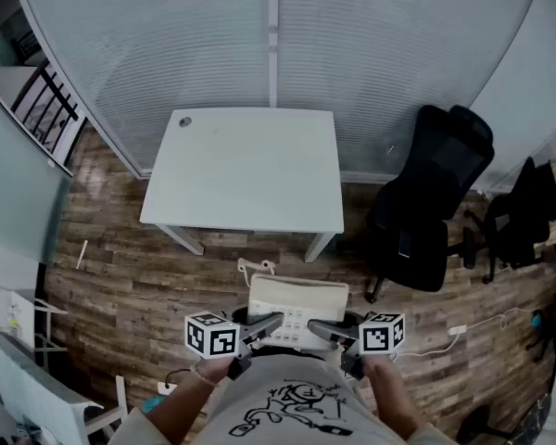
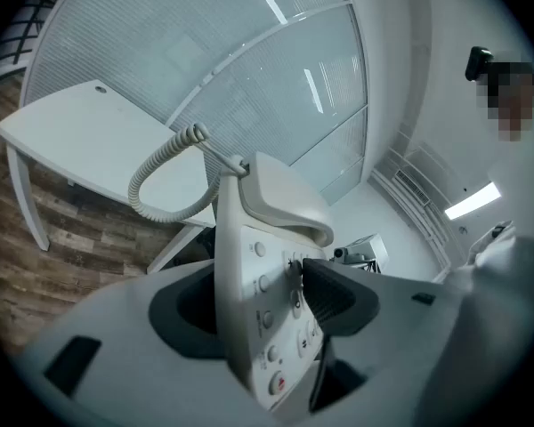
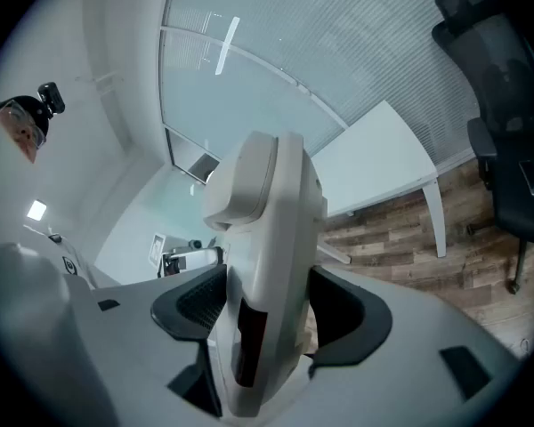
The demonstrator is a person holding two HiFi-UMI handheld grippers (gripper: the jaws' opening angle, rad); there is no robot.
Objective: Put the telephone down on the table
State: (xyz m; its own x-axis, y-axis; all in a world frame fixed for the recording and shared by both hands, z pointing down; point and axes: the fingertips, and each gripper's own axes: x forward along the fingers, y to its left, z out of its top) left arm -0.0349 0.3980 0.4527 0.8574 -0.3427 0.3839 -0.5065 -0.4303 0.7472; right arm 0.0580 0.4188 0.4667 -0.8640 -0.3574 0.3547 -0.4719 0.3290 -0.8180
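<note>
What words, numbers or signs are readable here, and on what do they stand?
No text can be read.
Keys of the telephone: marks too blurred.
Print on the shirt: black drawing, any lettering unreadable.
Left marker cube: black-and-white square pattern, no words.

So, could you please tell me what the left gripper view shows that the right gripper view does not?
Only the left gripper view shows the telephone face-on, with its keypad and coiled cord. Only the right gripper view shows the black office chair, and it sees the telephone's narrow side edge instead. Both show the telephone clamped between the jaws, with the white table, the wood floor and the glass wall beyond it.
</note>
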